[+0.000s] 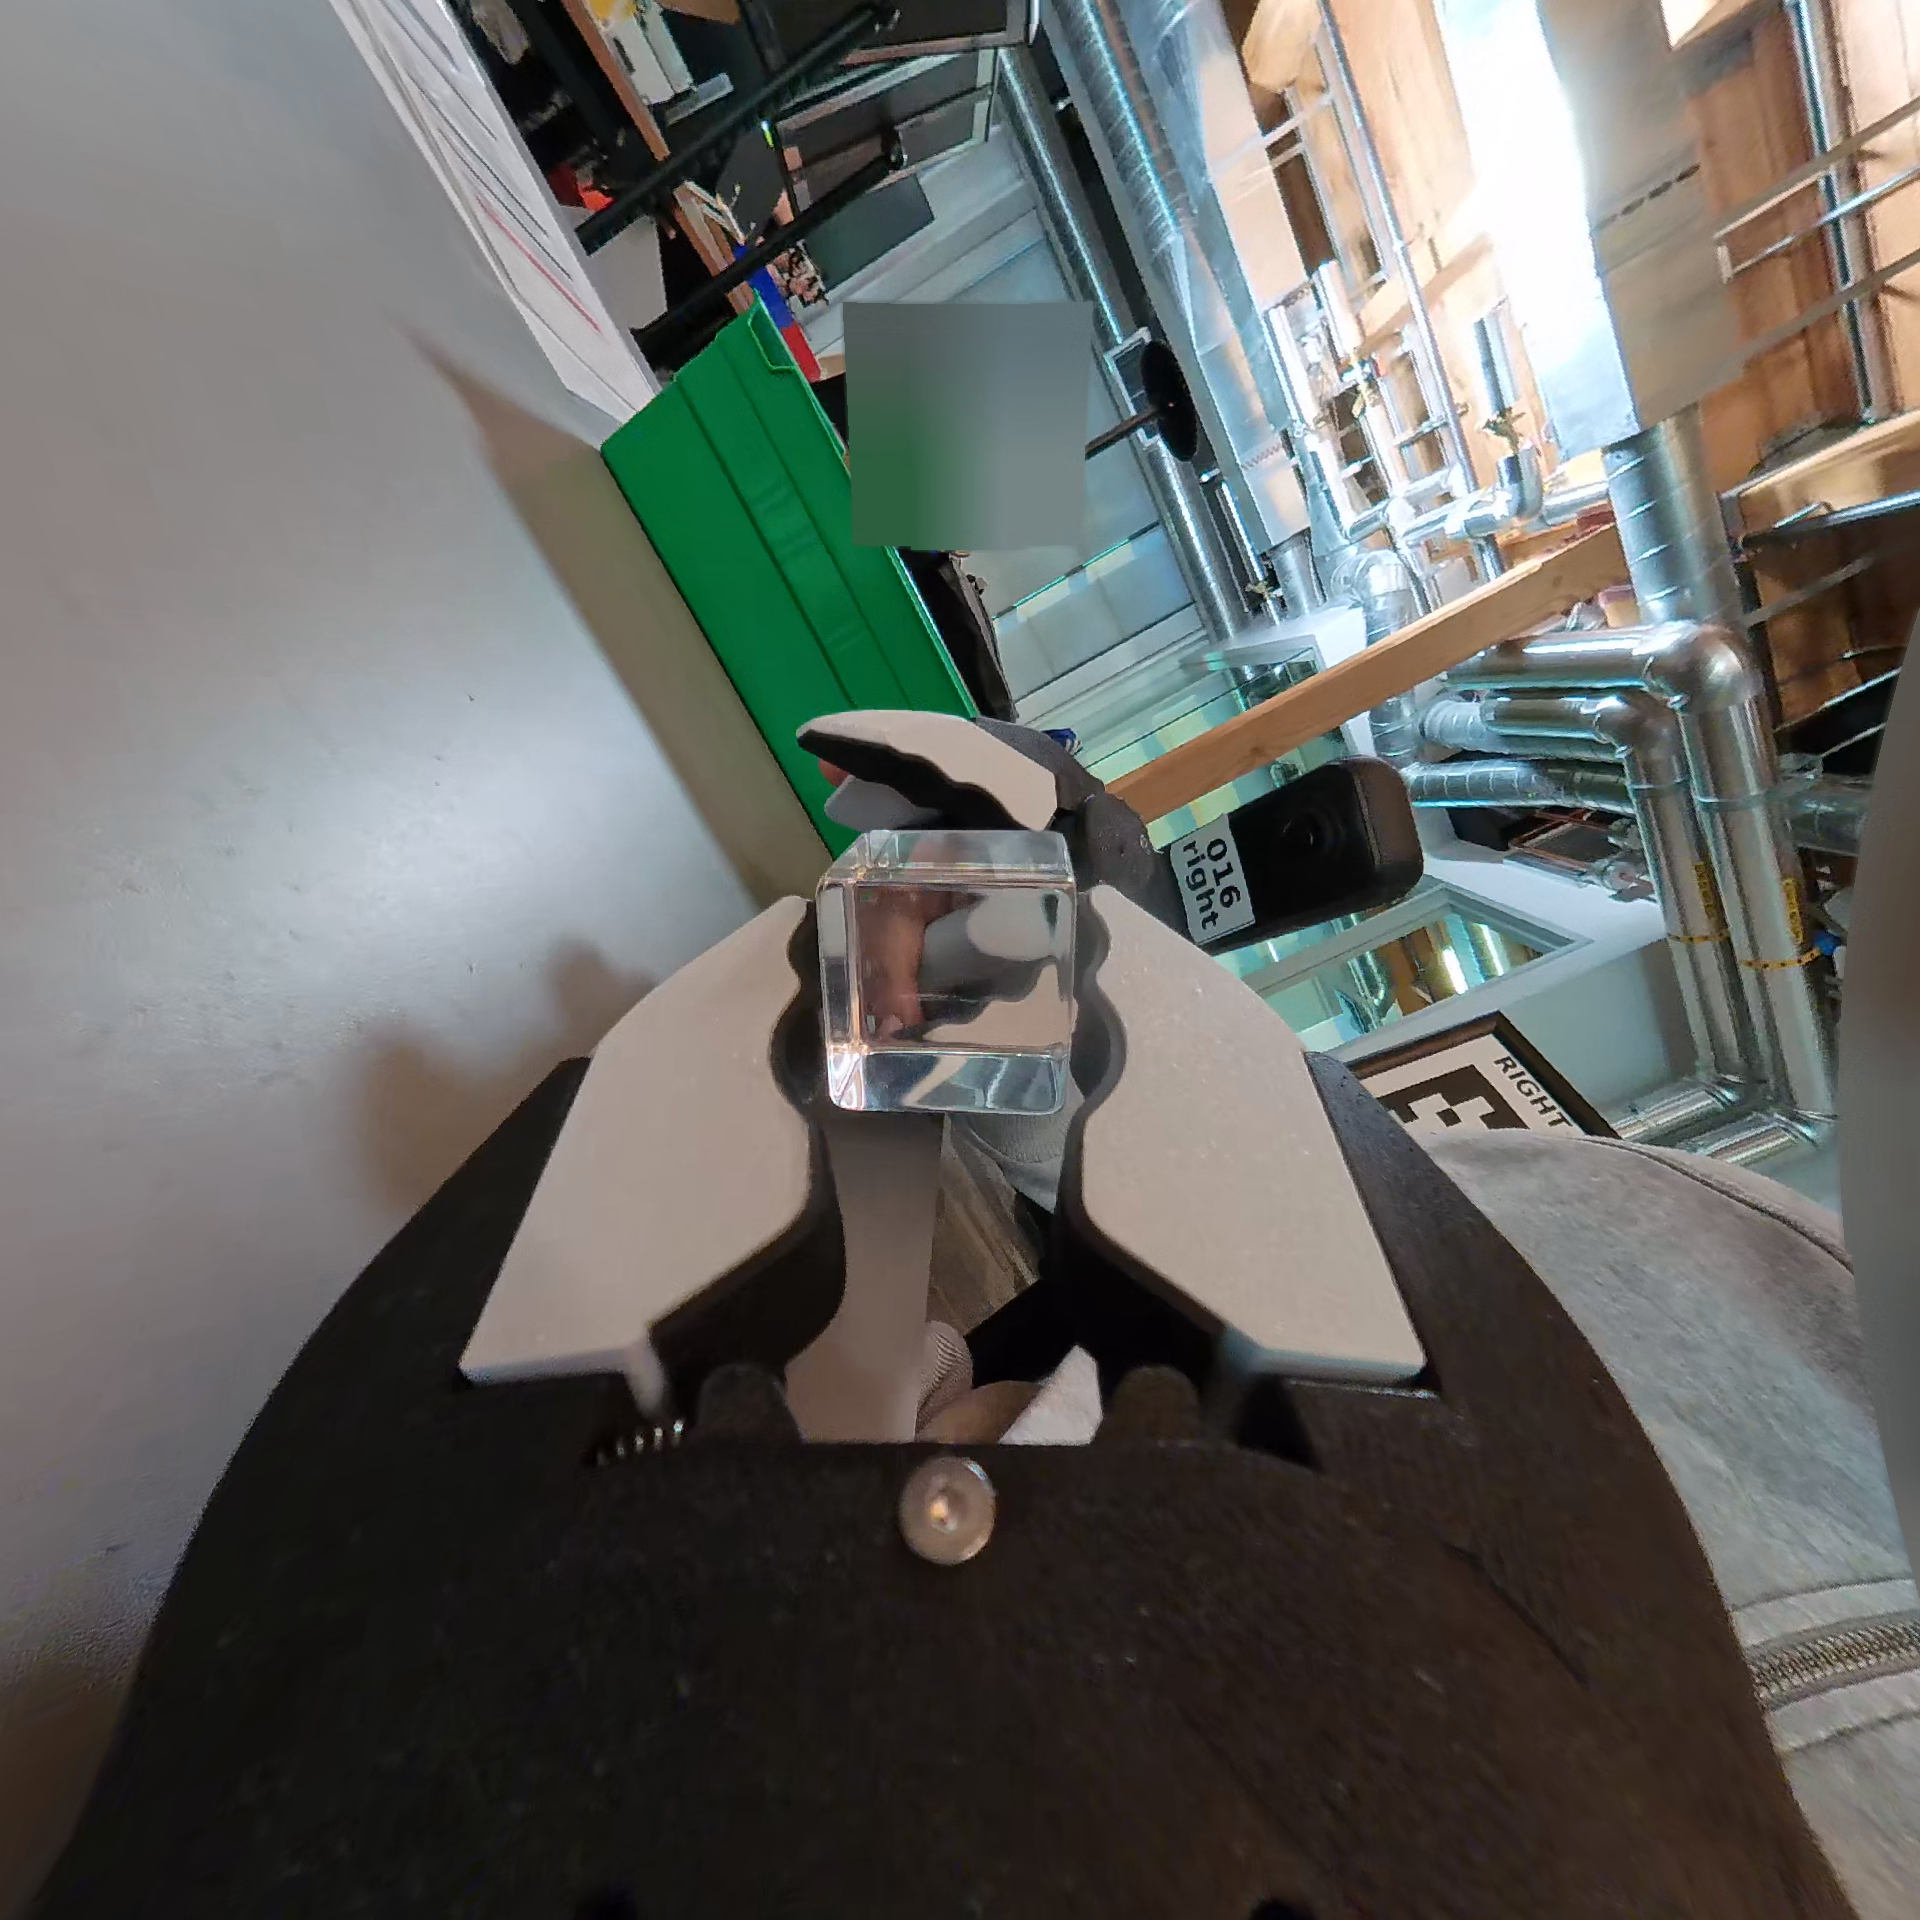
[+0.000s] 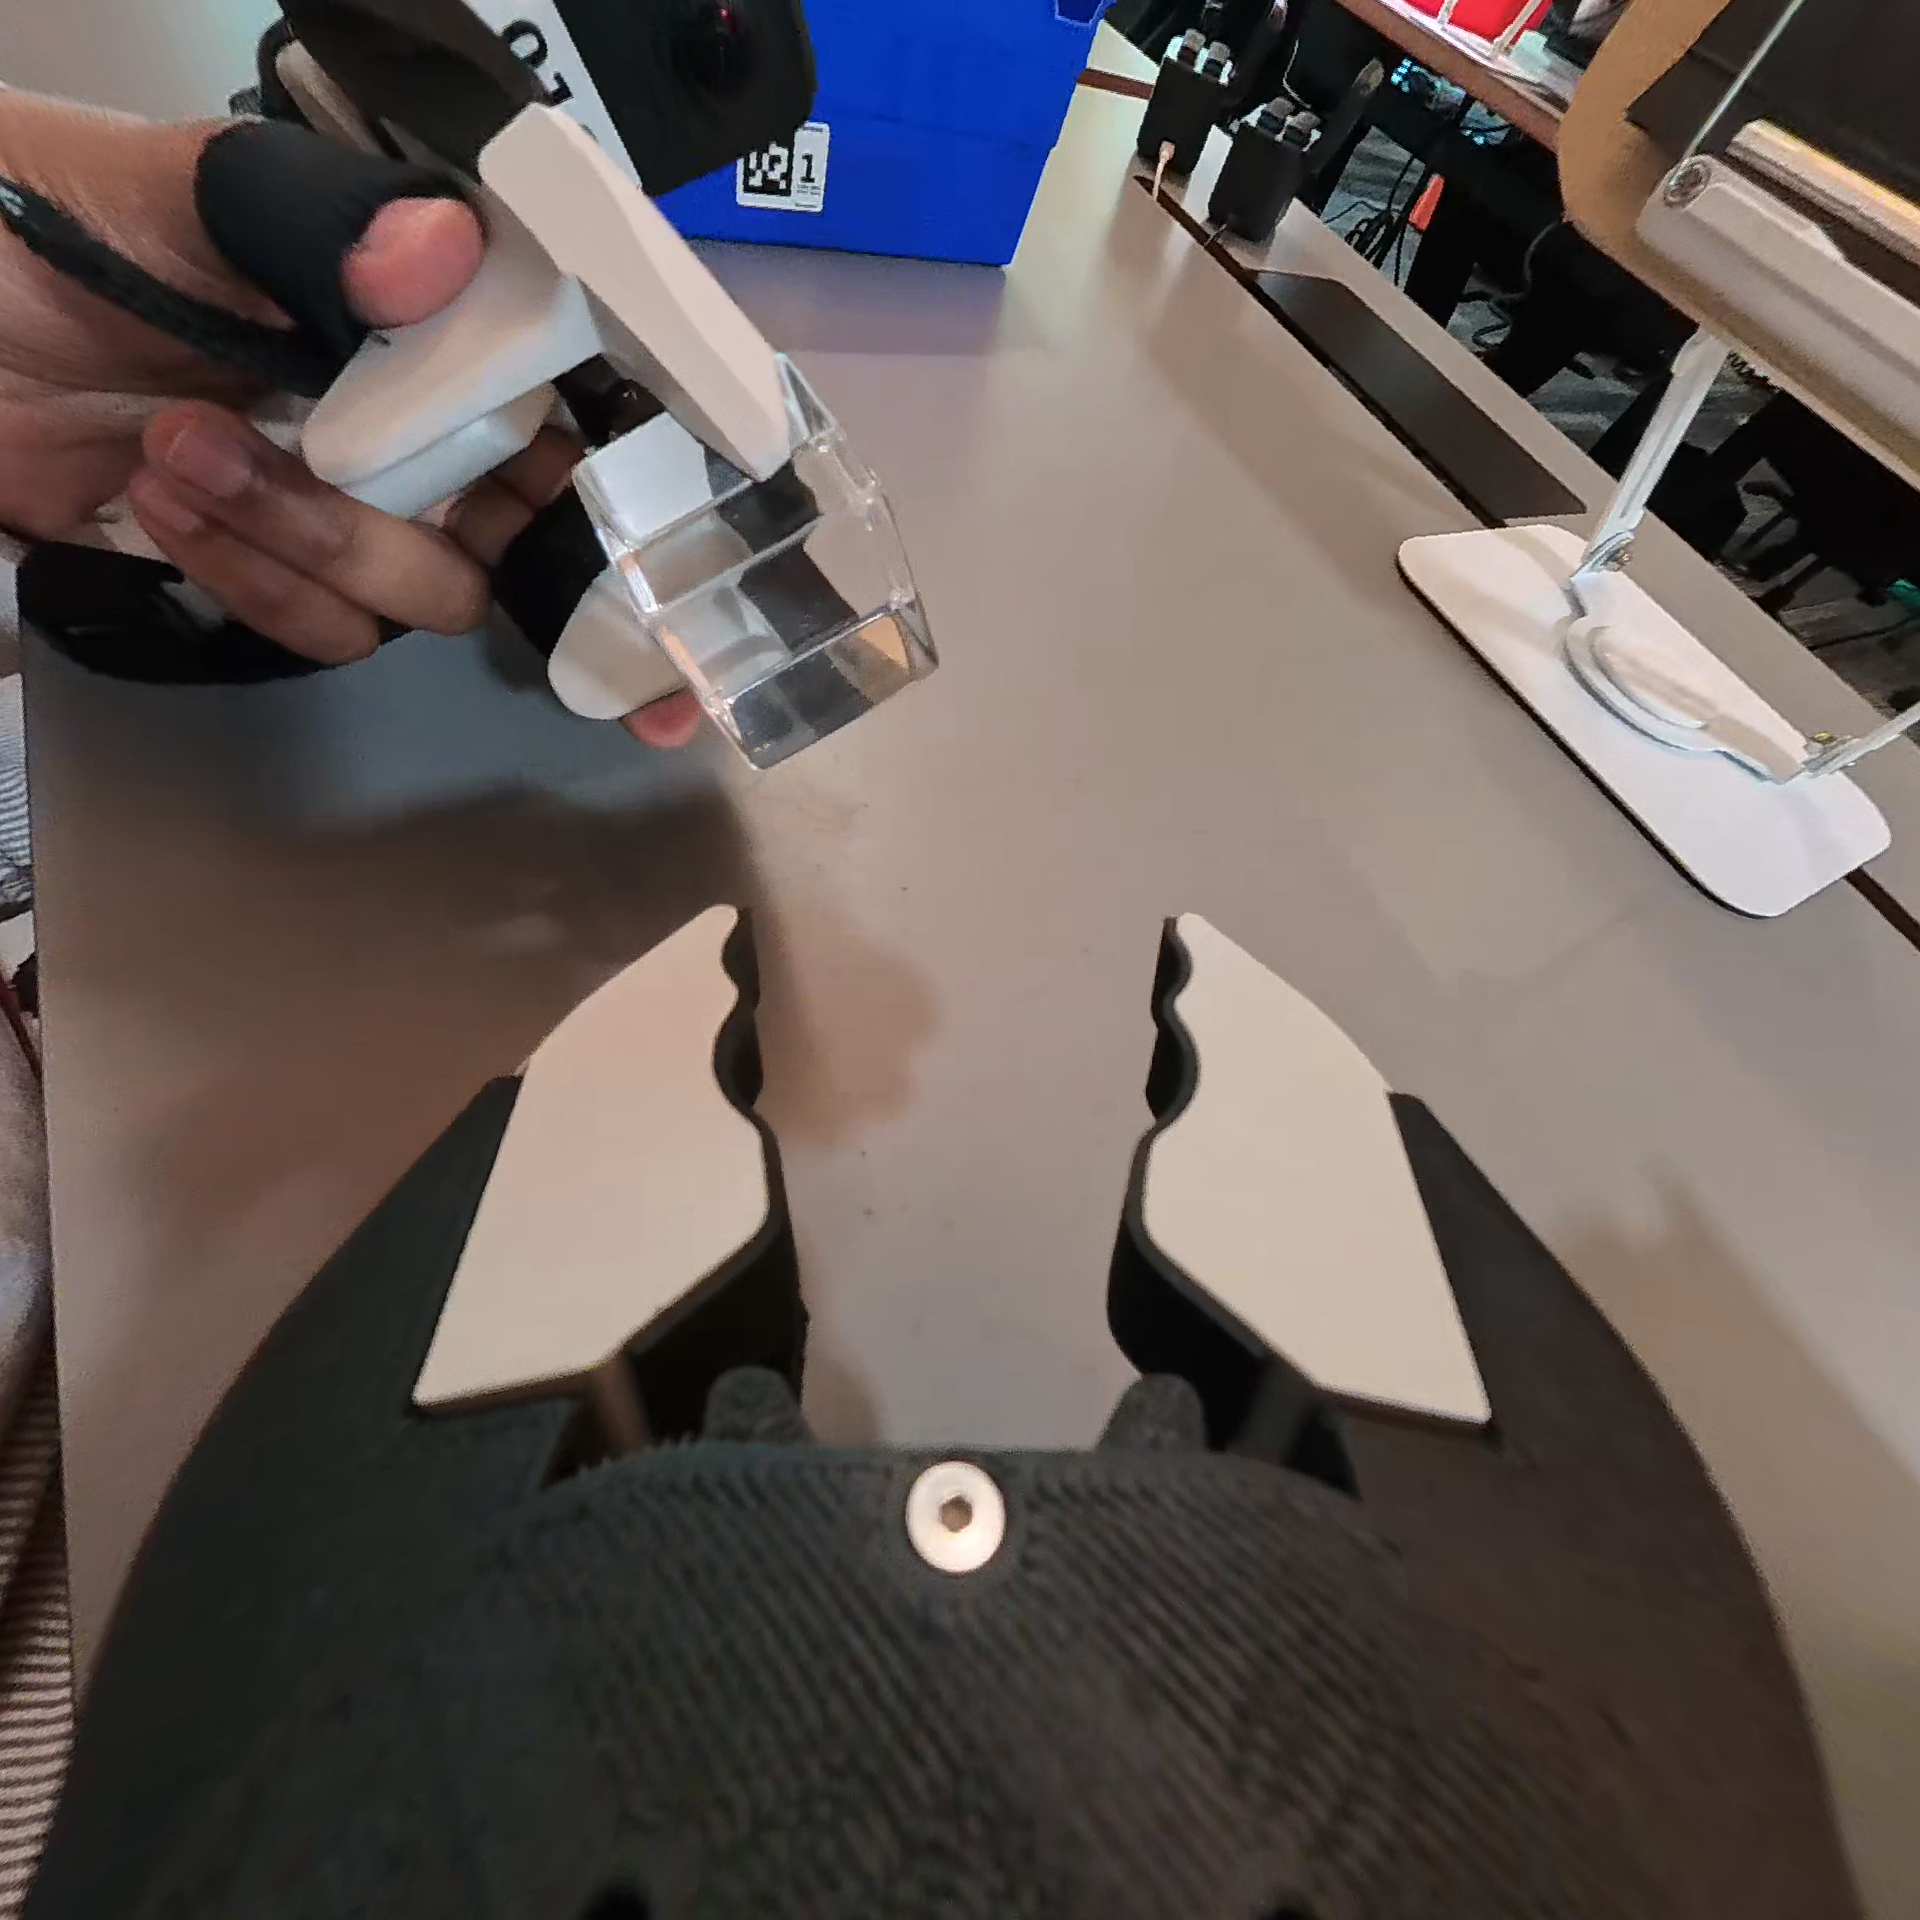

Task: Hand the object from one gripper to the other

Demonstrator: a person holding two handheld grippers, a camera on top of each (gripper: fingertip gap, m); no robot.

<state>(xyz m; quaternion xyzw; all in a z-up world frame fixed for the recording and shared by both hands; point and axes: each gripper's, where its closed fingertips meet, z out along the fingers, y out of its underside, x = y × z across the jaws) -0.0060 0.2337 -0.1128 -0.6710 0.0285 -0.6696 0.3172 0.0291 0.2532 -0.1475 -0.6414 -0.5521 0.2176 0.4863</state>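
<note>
The left gripper (image 1: 948, 987) is closed on a clear cube (image 1: 945, 982), pinching it between its two white fingers and holding it up in the air above the grey table (image 2: 1195, 644). The right gripper (image 2: 956, 935) has its jaws spread wide with nothing between them, and sits near the cube without touching it.

I see a clear, glassy cube (image 1: 943, 982), tilted, clamped between white fingers above the grey table's (image 2: 1143, 727) left part.
</note>
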